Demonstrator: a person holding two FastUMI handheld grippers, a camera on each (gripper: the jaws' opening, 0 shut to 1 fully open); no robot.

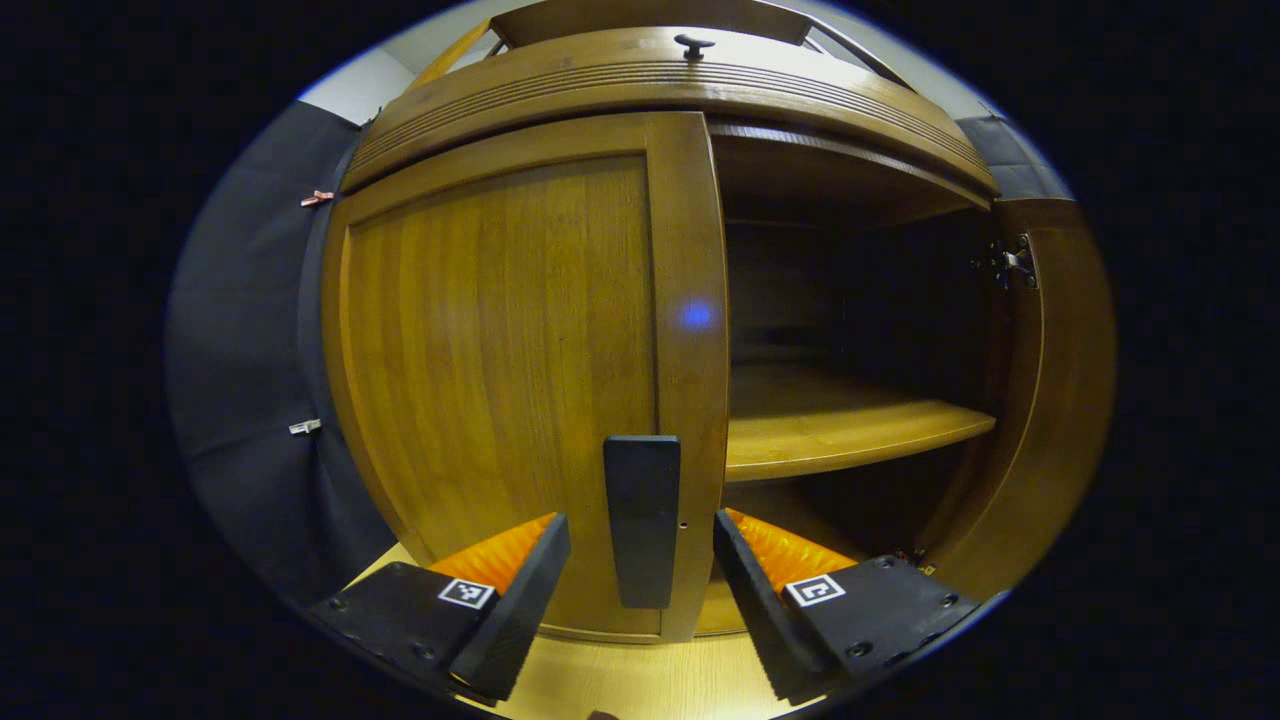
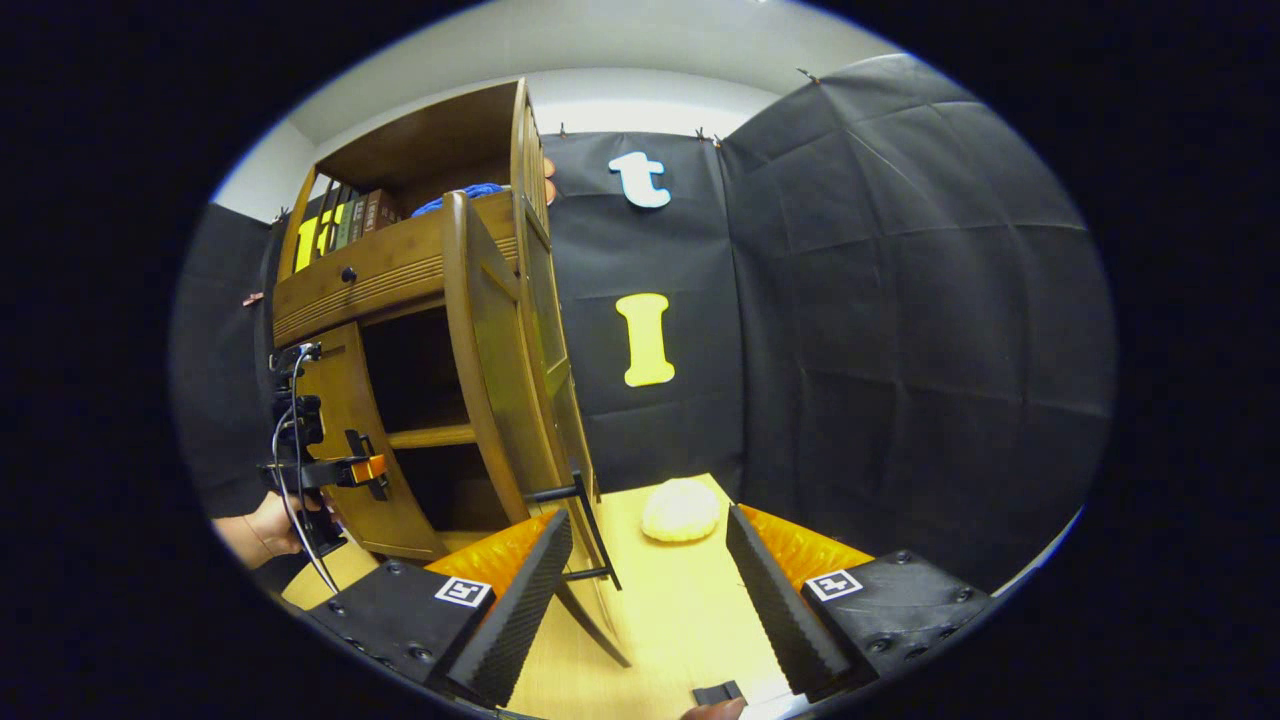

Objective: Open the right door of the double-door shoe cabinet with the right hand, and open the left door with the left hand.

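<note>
Wooden left door's handle (image 1: 641,520) between hand-held gripper (image 1: 640,590) fingers

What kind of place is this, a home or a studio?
Probably a staged recording booth: black cloth walls surround a wooden shoe cabinet standing on a pale tabletop, with handheld grippers working its doors.

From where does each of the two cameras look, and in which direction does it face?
Left gripper view: rides on the left gripper, facing the closed left wooden door and its dark handle, fingers open either side.
Right gripper view: rides on the right gripper, open, looking past the opened right door toward the black cloth wall; a hand shows.
Both share the brown wooden cabinet.
</note>
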